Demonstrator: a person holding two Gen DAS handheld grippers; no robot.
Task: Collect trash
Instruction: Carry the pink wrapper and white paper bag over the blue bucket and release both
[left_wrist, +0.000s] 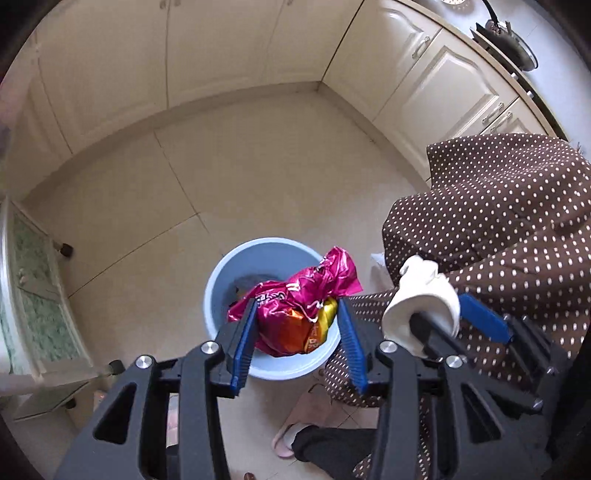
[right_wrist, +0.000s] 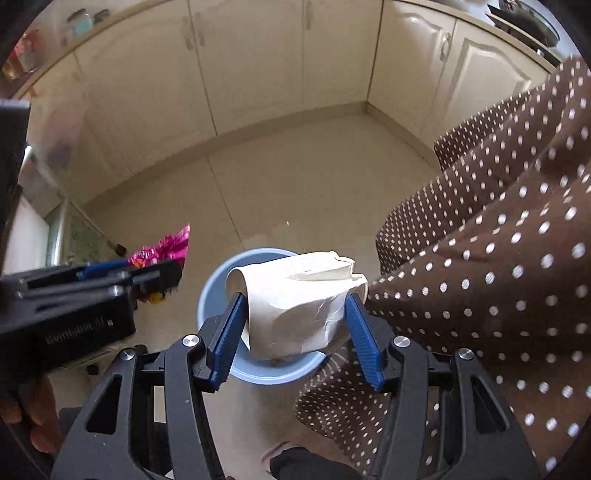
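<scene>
A light blue bin (left_wrist: 218, 280) stands on the tiled floor below both grippers. My left gripper (left_wrist: 297, 317) is shut on a crumpled pink and orange snack bag (left_wrist: 303, 295), held over the bin's opening. My right gripper (right_wrist: 295, 308) is shut on a crushed white paper cup (right_wrist: 299, 306), also above the blue bin (right_wrist: 210, 295). In the left wrist view the right gripper (left_wrist: 443, 314) and its white cup (left_wrist: 421, 306) hang just right of the bin. In the right wrist view the left gripper (right_wrist: 162, 269) shows at the left with the pink bag (right_wrist: 166, 247) sticking out.
A brown dotted skirt (left_wrist: 498, 229) hangs close on the right, touching the bin's side. A pink slipper (left_wrist: 291, 439) is on the floor below. Cream cabinets (left_wrist: 424, 85) line the back and right. A small glass-topped table (left_wrist: 33, 295) stands at the left.
</scene>
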